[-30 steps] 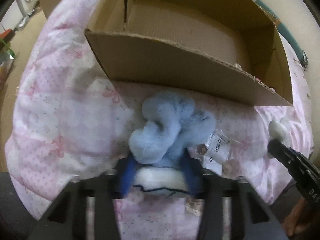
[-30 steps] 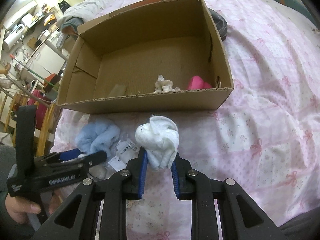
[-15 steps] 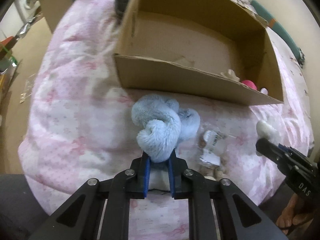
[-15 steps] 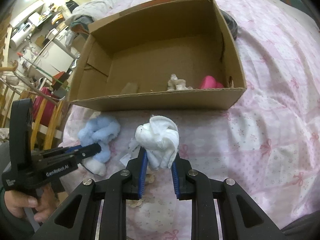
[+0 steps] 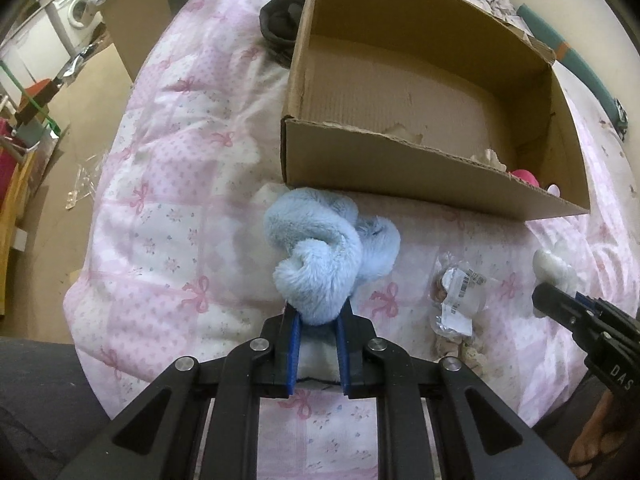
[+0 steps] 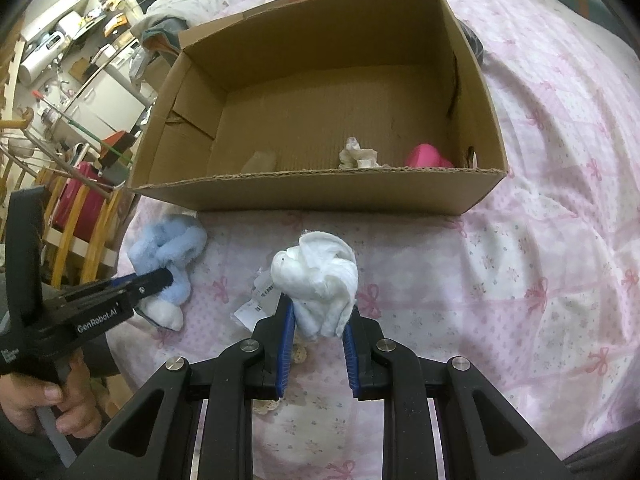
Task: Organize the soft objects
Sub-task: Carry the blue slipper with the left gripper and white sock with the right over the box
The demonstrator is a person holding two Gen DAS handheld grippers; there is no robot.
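My left gripper (image 5: 318,318) is shut on a fluffy light-blue plush toy (image 5: 320,256), held above the pink bedspread in front of the cardboard box (image 5: 400,168). In the right wrist view the blue plush (image 6: 168,256) and left gripper (image 6: 156,280) show at left. My right gripper (image 6: 318,316) is shut on a bunched white cloth (image 6: 320,280), held before the box (image 6: 320,196). The white cloth also shows at the right edge of the left wrist view (image 5: 554,266). Inside the box lie a cream soft item (image 6: 358,156) and a pink item (image 6: 426,156).
A tagged plastic packet with a small beige item (image 5: 460,300) lies on the pink quilt (image 5: 160,220) between the grippers. A dark object (image 5: 280,28) sits behind the box's left corner. The bed edge drops to the floor at left, with furniture beyond.
My left gripper closed on the blue plush and lifted it off the quilt, pulling back from the box. My right gripper keeps hold of the white cloth and has risen slightly.
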